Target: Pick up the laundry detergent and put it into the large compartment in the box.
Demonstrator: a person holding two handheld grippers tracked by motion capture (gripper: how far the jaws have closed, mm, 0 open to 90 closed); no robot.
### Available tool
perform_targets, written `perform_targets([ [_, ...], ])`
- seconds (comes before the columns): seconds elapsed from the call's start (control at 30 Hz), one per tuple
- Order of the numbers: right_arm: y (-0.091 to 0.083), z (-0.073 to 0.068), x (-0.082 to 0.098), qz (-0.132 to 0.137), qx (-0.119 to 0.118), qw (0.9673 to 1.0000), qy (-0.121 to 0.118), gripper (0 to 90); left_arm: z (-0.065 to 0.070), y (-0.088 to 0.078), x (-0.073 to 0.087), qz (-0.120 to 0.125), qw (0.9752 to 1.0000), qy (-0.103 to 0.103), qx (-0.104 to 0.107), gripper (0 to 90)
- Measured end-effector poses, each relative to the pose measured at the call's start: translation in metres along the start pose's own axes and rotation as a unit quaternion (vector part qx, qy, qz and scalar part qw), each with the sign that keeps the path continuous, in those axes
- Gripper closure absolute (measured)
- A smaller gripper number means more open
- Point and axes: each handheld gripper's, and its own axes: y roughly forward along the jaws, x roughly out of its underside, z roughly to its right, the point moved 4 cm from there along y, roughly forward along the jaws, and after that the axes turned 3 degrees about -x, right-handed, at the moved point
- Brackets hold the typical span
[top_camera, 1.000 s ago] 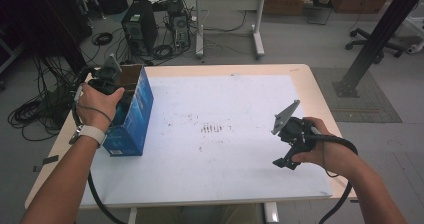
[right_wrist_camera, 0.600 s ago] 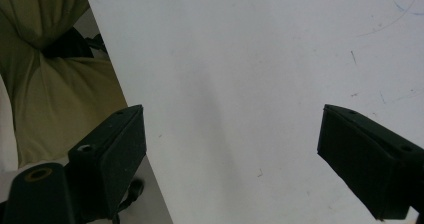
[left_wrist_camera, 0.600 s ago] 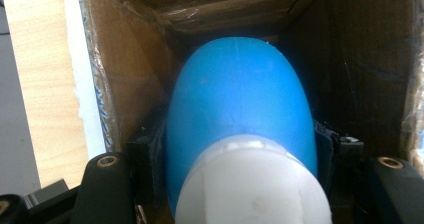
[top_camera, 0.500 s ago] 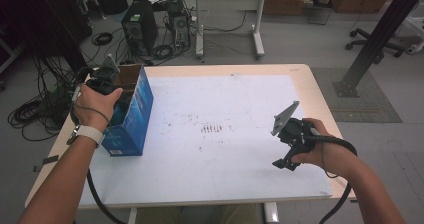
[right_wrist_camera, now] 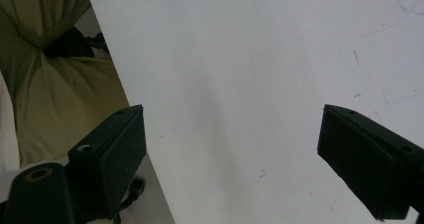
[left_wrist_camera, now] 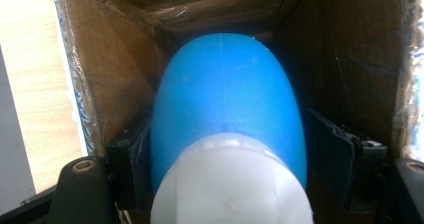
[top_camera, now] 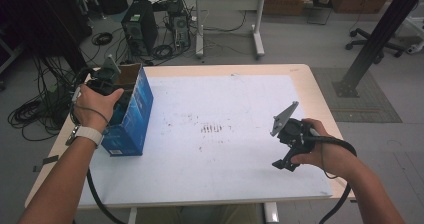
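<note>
The left hand-held gripper [top_camera: 106, 81] is down in the open top of the blue cardboard box [top_camera: 131, 115], which stands at the left edge of the table [top_camera: 240, 184]. In the left gripper view a blue bottle [left_wrist_camera: 227, 104] with a white cap sits between the jaws, deep in the brown inside of the box. The jaws have just been opening. There is a clear gap between the bottle and the jaw on the right of that view, while the other jaw lies close against the bottle's side, and I cannot tell whether it touches. I take this to be the letting-go step, with the bottle being left in the box.

To do it well, I would open a little wider so both pads stand clear, then draw the gripper straight back out along the bottle's length, without tilting, so nothing catches the cap or the box flaps. The box looks light, so a slow exit keeps it from shifting.

The right hand-held gripper [top_camera: 289, 149] hangs over the near right part of the table, its jaws wide apart with nothing between them.
</note>
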Motion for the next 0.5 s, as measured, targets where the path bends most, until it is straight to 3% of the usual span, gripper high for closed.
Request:
perform_targets([
  [0.5,-0.0003,-0.0011,0.0022,0.0,0.0,1.0,0.003,12.4,0.0012,0.0002,0.0003,-0.003,1.0,0.006,0.007,22.6],
])
